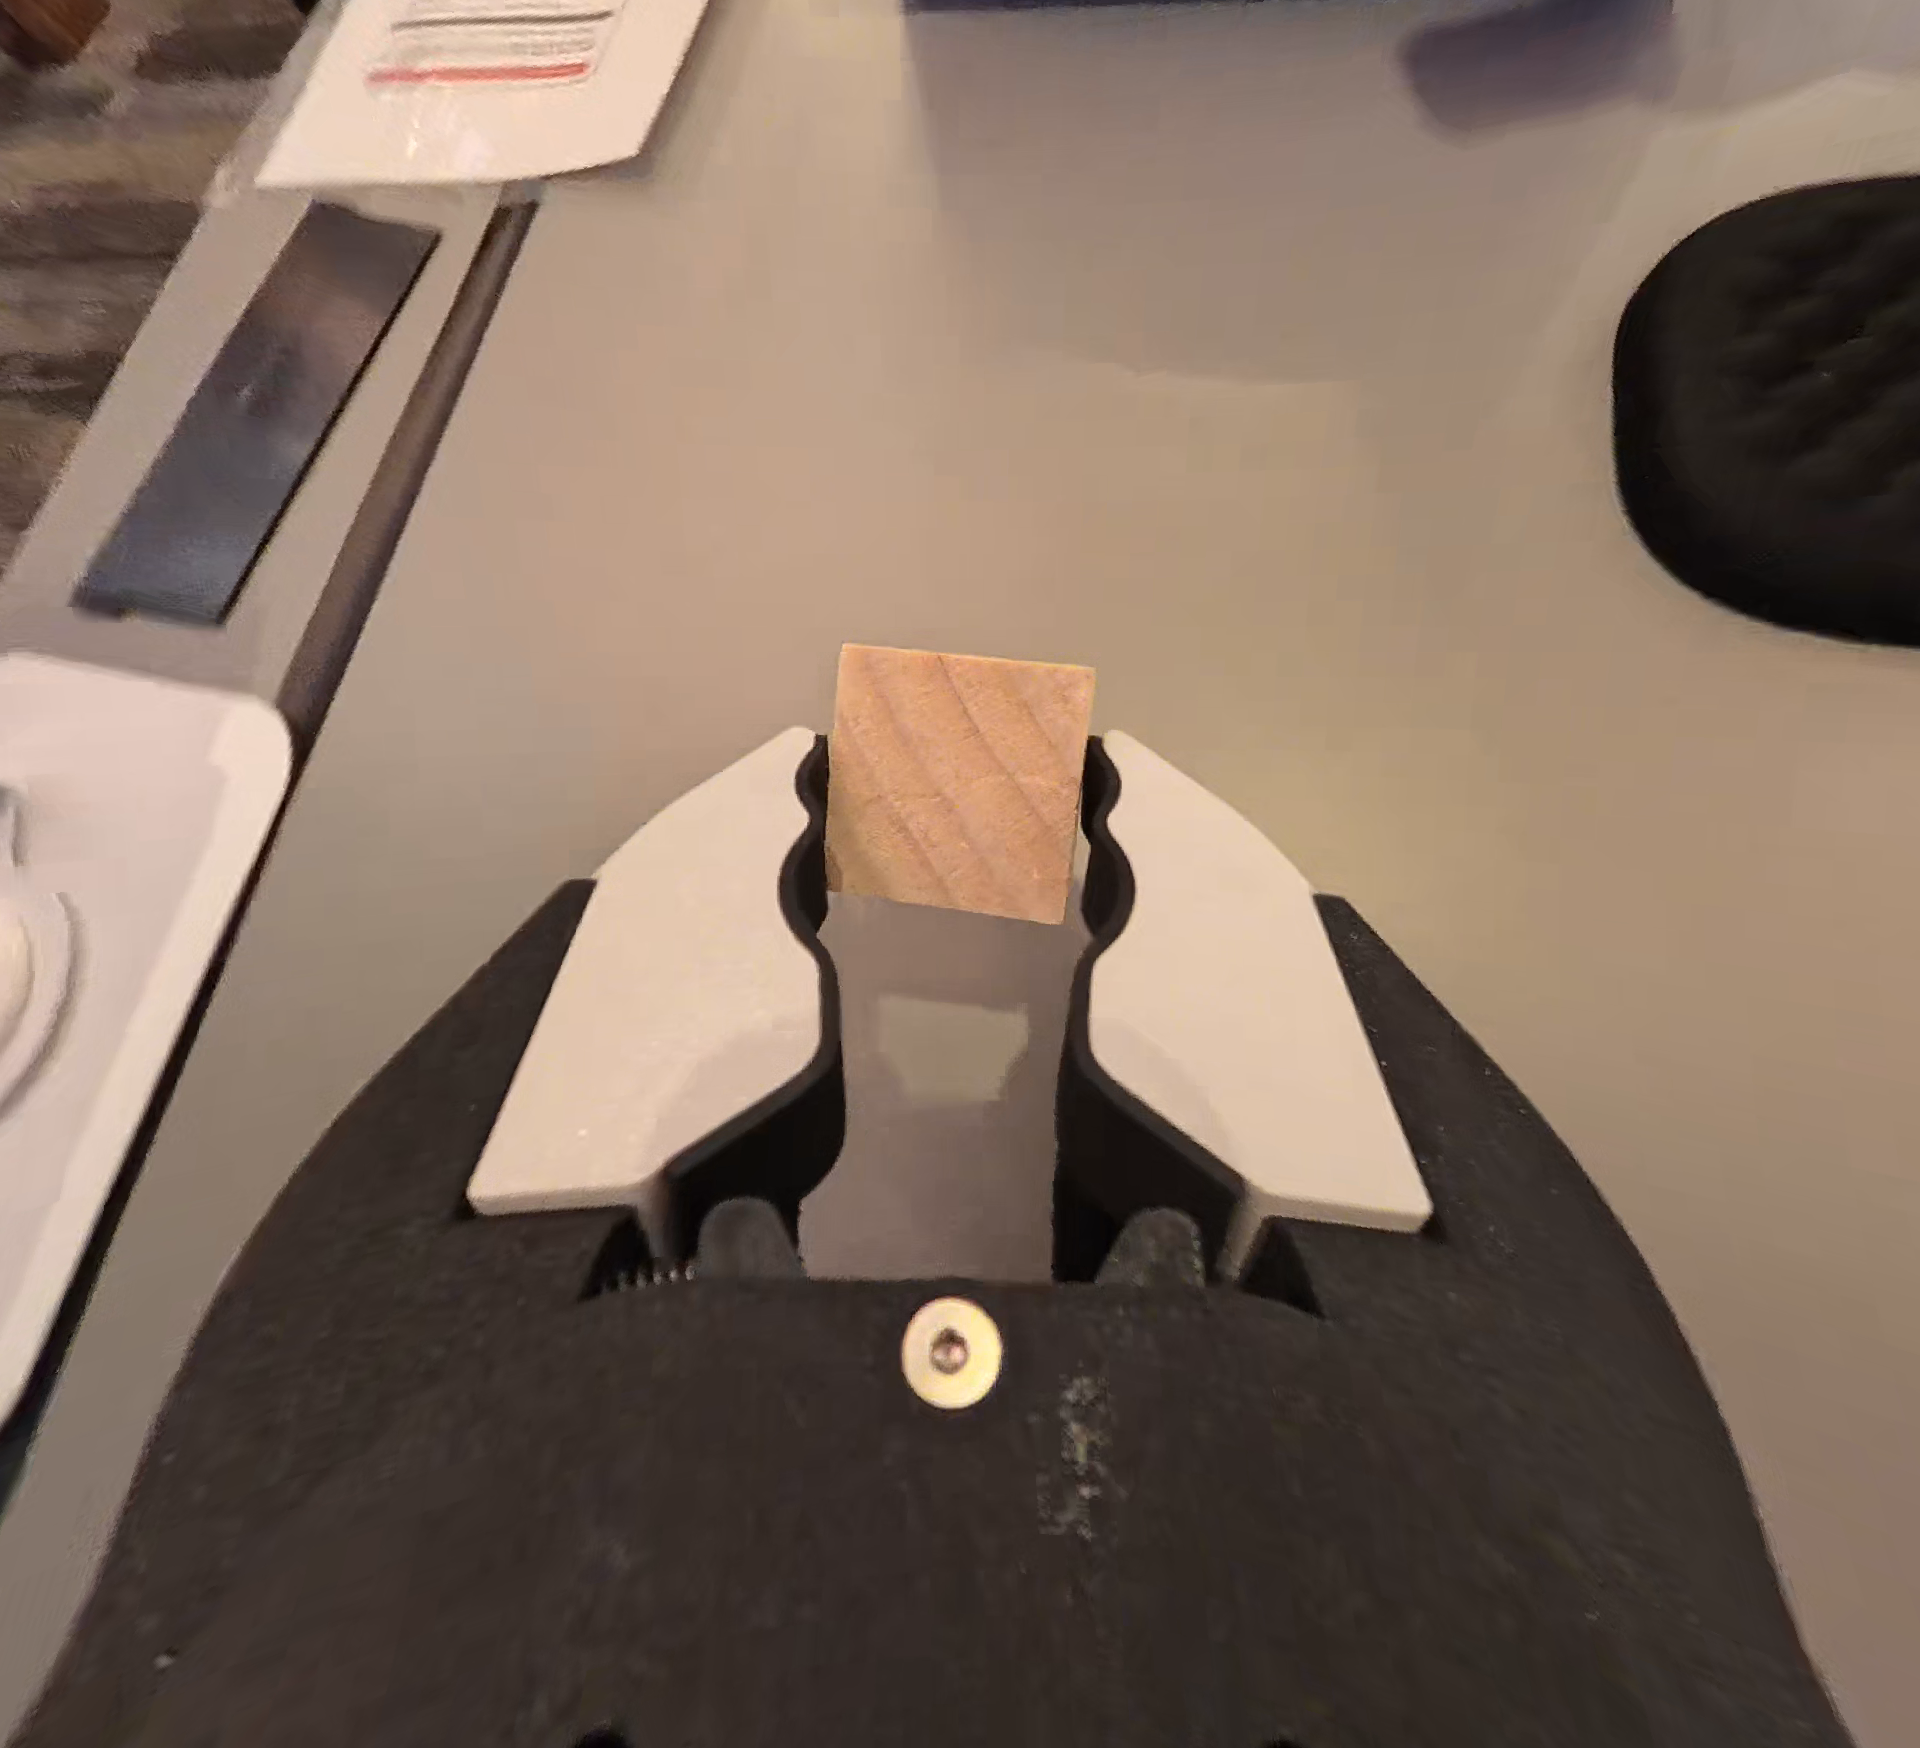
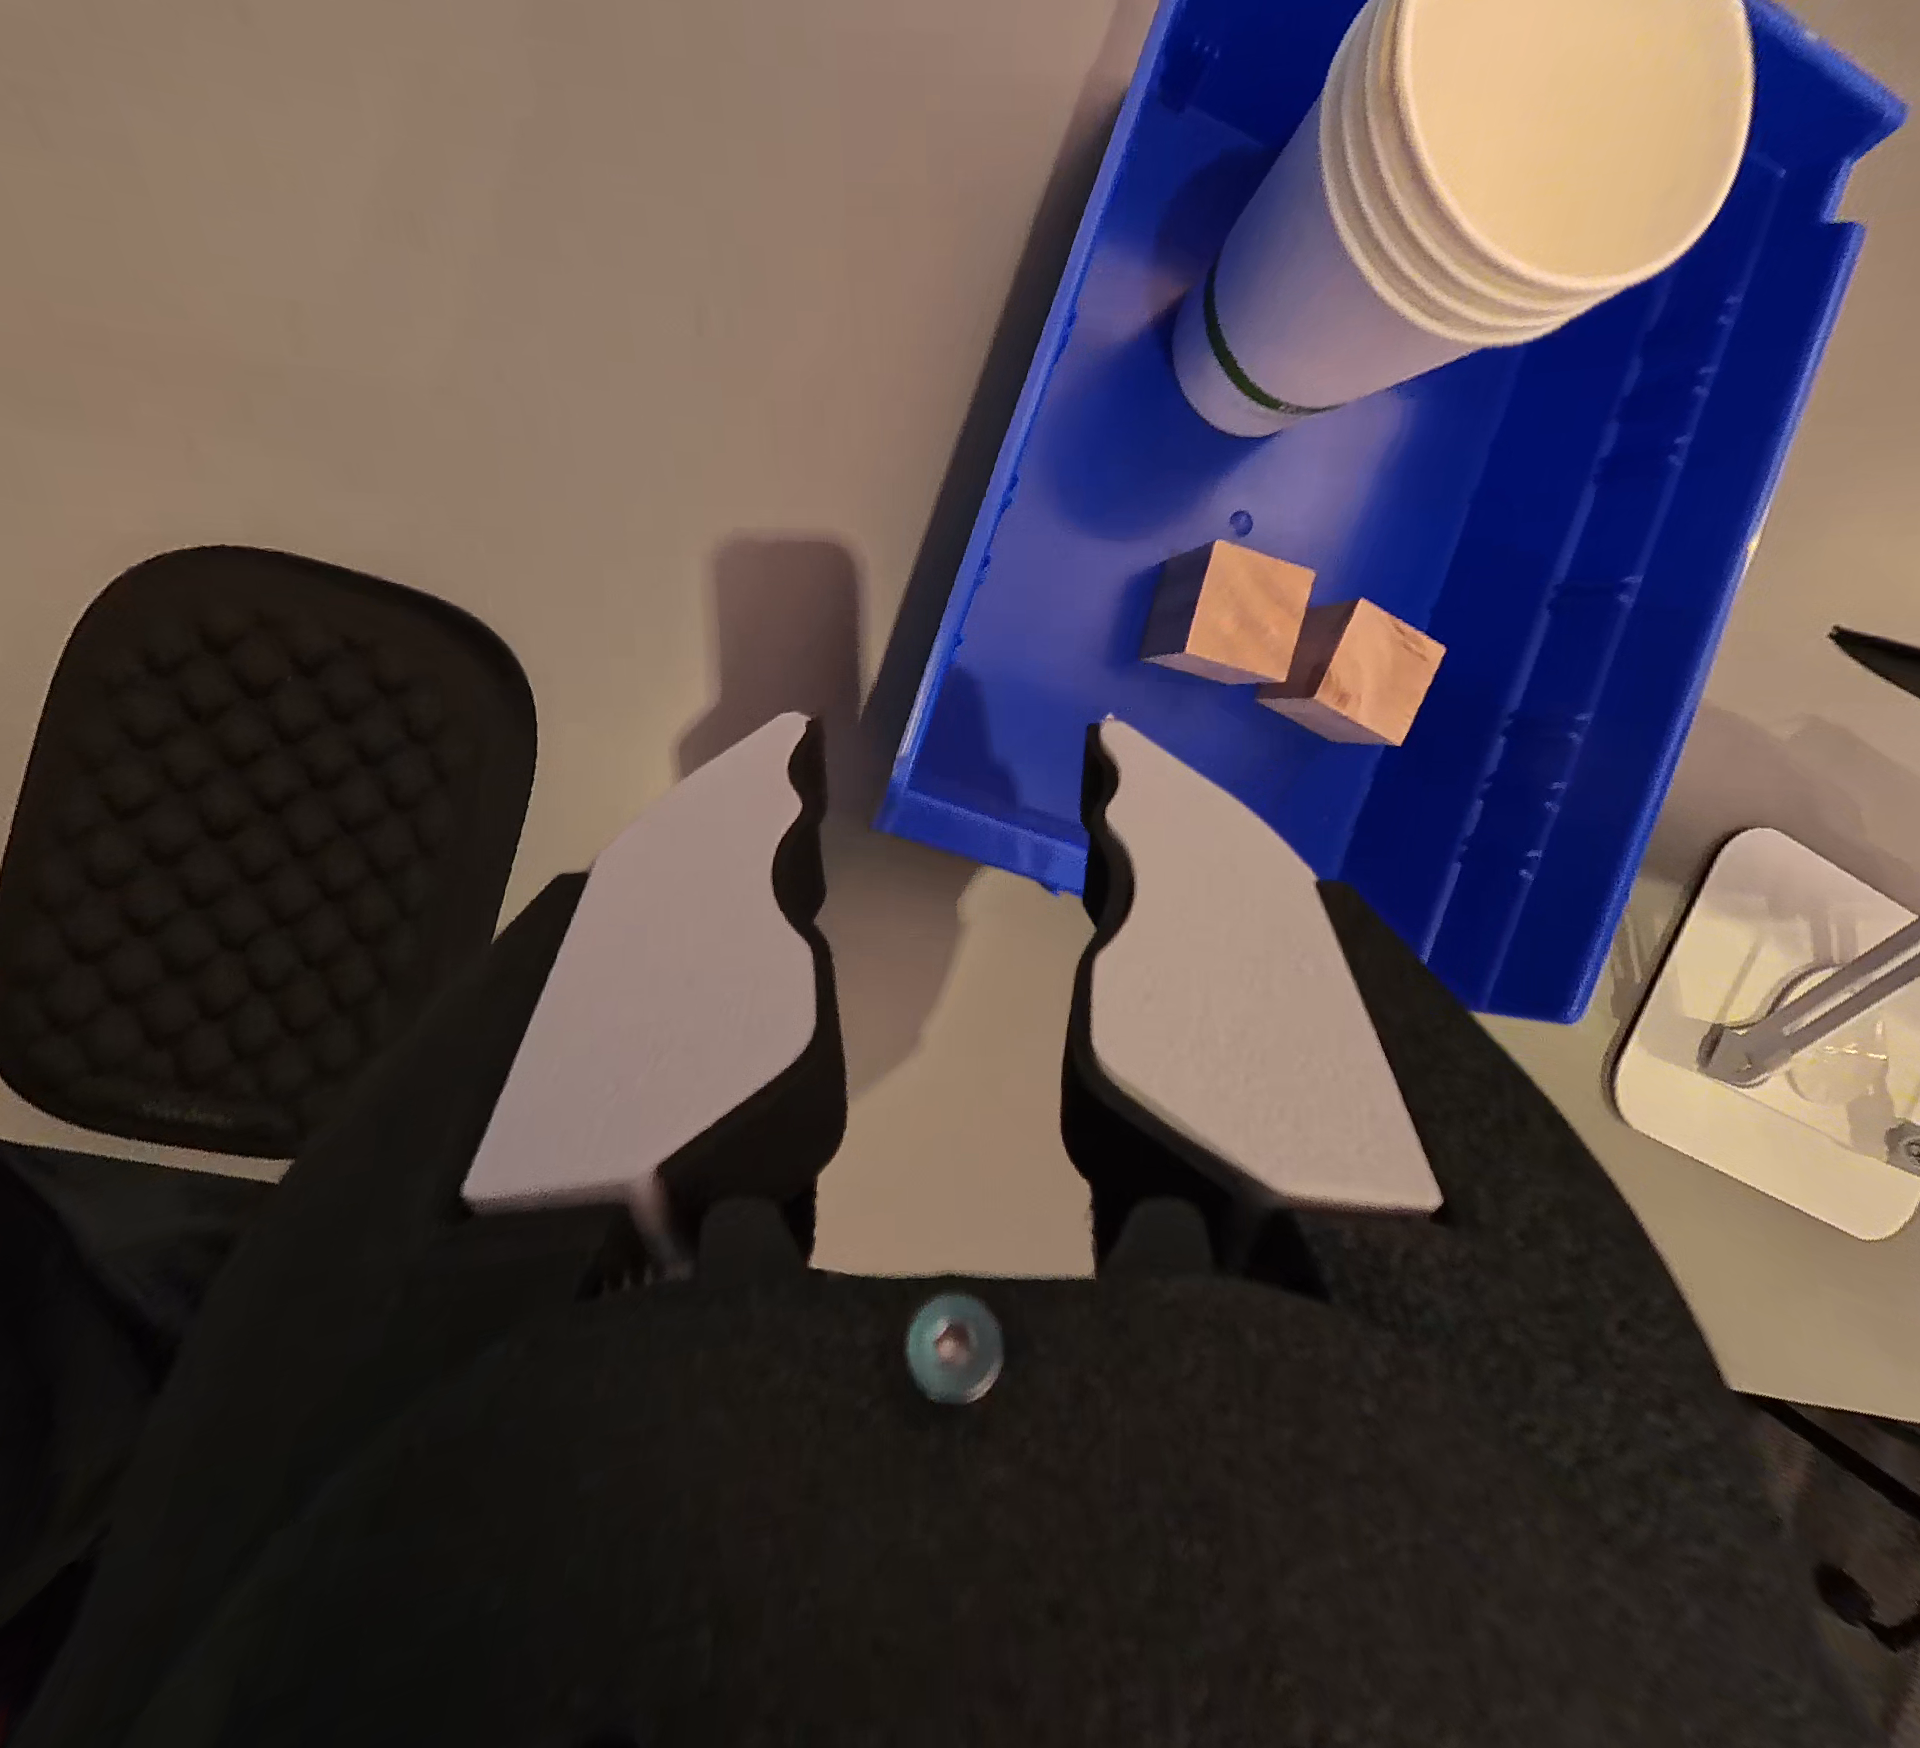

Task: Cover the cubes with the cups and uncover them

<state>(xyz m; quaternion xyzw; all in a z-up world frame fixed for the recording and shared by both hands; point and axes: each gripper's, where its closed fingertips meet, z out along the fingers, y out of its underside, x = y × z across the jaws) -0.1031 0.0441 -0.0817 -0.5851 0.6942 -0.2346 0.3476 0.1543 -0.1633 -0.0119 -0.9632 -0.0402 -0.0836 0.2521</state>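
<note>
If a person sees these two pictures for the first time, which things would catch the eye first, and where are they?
In the left wrist view, the wooden cube stands out, pinched between the fingertips of the left tool above the grey table. In the right wrist view, the bright blue bin draws the eye, with a tall stack of white paper cups standing in it and two more cubes near its close end. The right tool is open and empty, over the bin's near corner.

Cube: bare wood, visible grain. Table: smooth, slightly glossy grey. Bin: glossy blue plastic; cups: matt white paper.
</note>
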